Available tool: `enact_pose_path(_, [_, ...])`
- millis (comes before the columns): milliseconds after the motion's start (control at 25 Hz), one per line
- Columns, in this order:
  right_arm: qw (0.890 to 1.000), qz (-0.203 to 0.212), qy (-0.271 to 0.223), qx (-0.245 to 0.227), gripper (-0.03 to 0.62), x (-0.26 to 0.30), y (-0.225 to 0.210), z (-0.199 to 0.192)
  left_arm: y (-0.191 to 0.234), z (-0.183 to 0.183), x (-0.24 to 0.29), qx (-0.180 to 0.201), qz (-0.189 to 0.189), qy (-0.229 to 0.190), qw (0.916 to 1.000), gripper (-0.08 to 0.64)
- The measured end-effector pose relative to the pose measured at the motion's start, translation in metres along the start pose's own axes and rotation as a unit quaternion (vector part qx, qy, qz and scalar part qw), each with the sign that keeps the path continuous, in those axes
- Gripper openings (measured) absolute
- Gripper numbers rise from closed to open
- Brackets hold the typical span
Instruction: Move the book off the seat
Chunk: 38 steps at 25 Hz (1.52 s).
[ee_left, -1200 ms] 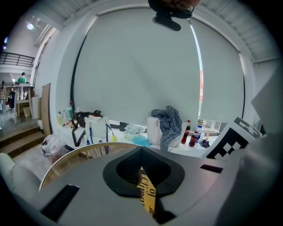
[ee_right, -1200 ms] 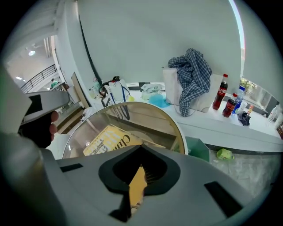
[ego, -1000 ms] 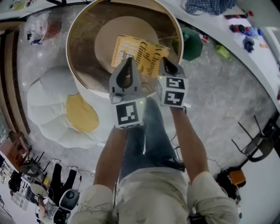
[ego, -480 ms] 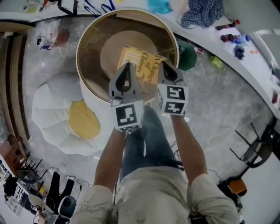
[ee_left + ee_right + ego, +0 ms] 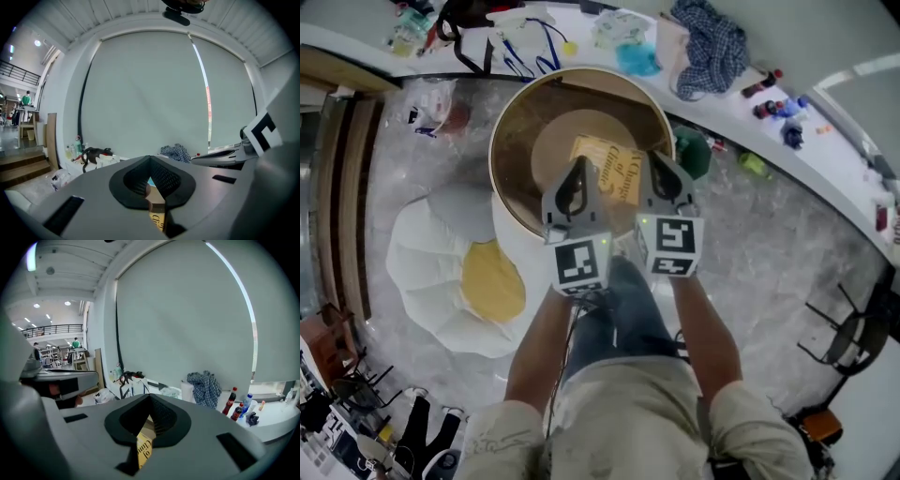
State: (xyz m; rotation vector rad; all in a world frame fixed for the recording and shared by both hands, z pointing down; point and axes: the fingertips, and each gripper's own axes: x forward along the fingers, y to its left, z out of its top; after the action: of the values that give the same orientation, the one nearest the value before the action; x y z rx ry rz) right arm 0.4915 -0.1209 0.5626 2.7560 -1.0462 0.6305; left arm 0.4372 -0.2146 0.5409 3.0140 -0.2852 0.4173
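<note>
Since a second ago my left gripper (image 5: pixel 578 171) and right gripper (image 5: pixel 659 169) have both risen, each pressed together on nothing, while the book (image 5: pixel 616 164) stays flat near the seat's (image 5: pixel 551 150) middle.

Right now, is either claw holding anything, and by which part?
Nothing seems to be held. The left claw and right claw are both shut tip to tip, with nothing pinched. The book lies on the seat below them.

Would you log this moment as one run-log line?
left gripper: shut on book; right gripper: shut on book; book: held over seat
</note>
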Motion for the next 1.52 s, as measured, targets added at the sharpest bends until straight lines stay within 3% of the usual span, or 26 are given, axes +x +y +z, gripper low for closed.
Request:
enact_pose_path(320, [0.994, 0.008, -0.099, -0.036, 0.005, -0.067, 0.024, 0.089, -0.002, 0.082, -0.047, 0.015, 0.002, -0.059, 0.9981, 0.002])
enact_pose_path(480, [0.99, 0.013, -0.133, -0.038, 0.005, -0.102, 0.034, 0.123, -0.005, 0.117, -0.071, 0.035, 0.002, -0.086, 0.9957, 0.002])
enact_pose_path(720, [0.984, 0.01, -0.172, -0.053, 0.005, -0.144, 0.046, 0.162, -0.009, 0.154, -0.108, 0.03, 0.0, -0.109, 0.9936, 0.002])
enact_pose_path(1120, [0.979, 0.005, -0.194, -0.07, 0.005, -0.18, 0.053, 0.178, -0.011, 0.181, -0.146, 0.05, 0.0, -0.135, 0.9896, 0.002])
enact_pose_path(1520, [0.976, 0.004, -0.203, -0.082, 0.005, -0.183, 0.056, 0.181, -0.011, 0.183, -0.153, 0.055, -0.007, -0.144, 0.988, 0.002])
